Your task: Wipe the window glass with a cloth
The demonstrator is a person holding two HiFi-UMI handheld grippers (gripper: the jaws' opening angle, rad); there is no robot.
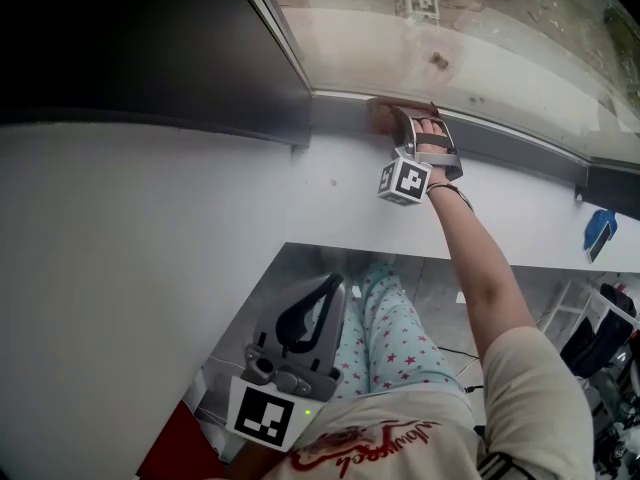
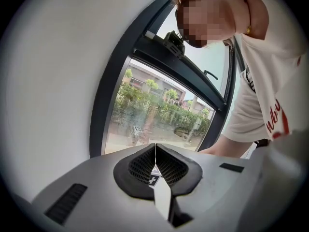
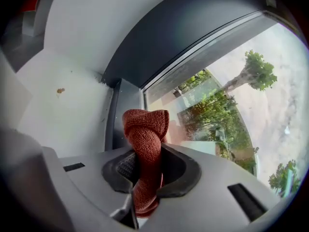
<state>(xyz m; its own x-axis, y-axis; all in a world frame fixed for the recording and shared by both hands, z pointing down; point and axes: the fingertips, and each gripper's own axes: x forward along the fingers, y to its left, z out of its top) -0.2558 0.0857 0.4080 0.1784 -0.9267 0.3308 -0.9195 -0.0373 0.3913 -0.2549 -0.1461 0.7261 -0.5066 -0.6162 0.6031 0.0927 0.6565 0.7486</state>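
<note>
In the head view my right gripper (image 1: 397, 120) reaches up to the lower edge of the window glass (image 1: 470, 38), shut on a rust-red cloth (image 1: 379, 114). The cloth is bunched against the bottom corner of the pane, by the dark frame (image 1: 300, 88). The right gripper view shows the cloth (image 3: 145, 132) twisted between the jaws of that gripper (image 3: 145, 153), with the glass (image 3: 227, 95) just beyond. My left gripper (image 1: 328, 288) hangs low near the person's legs, shut and empty. In its own view its tips (image 2: 155, 147) meet, and the window (image 2: 154, 112) stands far ahead.
A white wall (image 1: 140, 268) runs below and left of the window. A blue object (image 1: 598, 230) hangs on the wall at the far right. Something red (image 1: 172, 450) lies at the bottom left. The glass mirrors the gripper's marker cube (image 1: 418, 0).
</note>
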